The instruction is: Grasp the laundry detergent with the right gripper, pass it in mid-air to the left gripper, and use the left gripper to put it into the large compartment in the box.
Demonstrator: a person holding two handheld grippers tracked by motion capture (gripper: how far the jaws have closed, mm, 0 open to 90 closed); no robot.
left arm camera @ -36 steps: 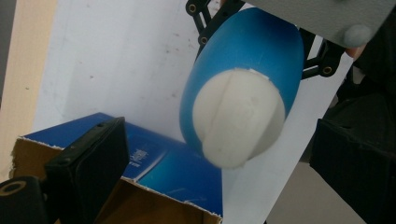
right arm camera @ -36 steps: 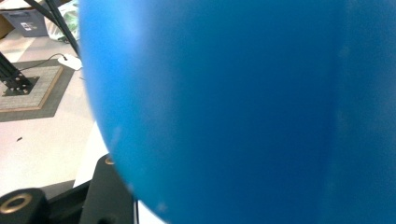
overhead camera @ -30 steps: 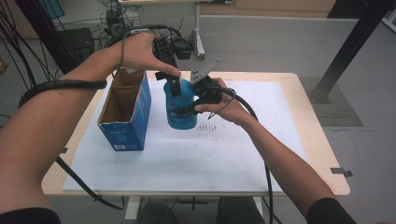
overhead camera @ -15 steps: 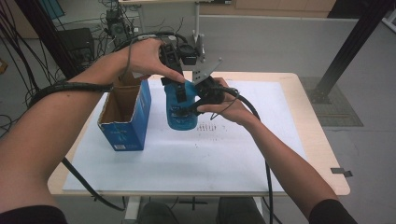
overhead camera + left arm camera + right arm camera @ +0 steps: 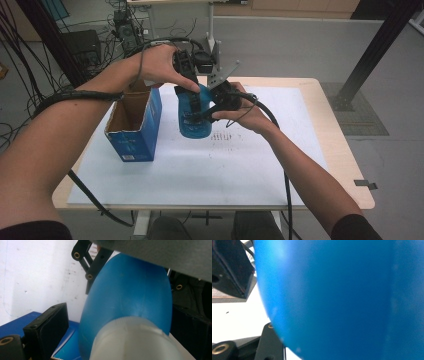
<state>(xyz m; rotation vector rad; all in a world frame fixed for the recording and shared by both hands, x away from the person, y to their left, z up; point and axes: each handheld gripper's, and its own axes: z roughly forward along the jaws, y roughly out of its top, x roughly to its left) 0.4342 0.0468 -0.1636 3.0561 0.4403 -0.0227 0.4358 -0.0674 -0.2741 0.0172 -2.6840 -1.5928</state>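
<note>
High view, read left to right: open blue carton [image 5: 134, 125] standing on the white sheet [image 5: 200, 170] of the table [image 5: 345, 165], mouth up. Just right of it the blue bottle [image 5: 195, 117], held between my two grippers, roughly upright with its long axis near vertical and the top tipped slightly away. I cannot tell whether its base touches the sheet or clears it.

Left gripper [image 5: 186, 75] comes down on the bottle's top. In the left gripper view the pale cap [image 5: 132, 340] sits between my jaws, one black jaw to its left with a gap showing, so I cannot tell whether that grip is closed on it. Right gripper [image 5: 212, 107] meets the bottle's side from the right. In the right gripper view the blue body [image 5: 342, 297] sits tight between the jaws, and I judge it clamped.

Key relation: carton mouth lies just left of the bottle and lower than its top, so the left hand is the nearer one for any transfer.

Versus one second ago: bottle and both grippers sit a little farther from me. Carton unchanged.
</note>
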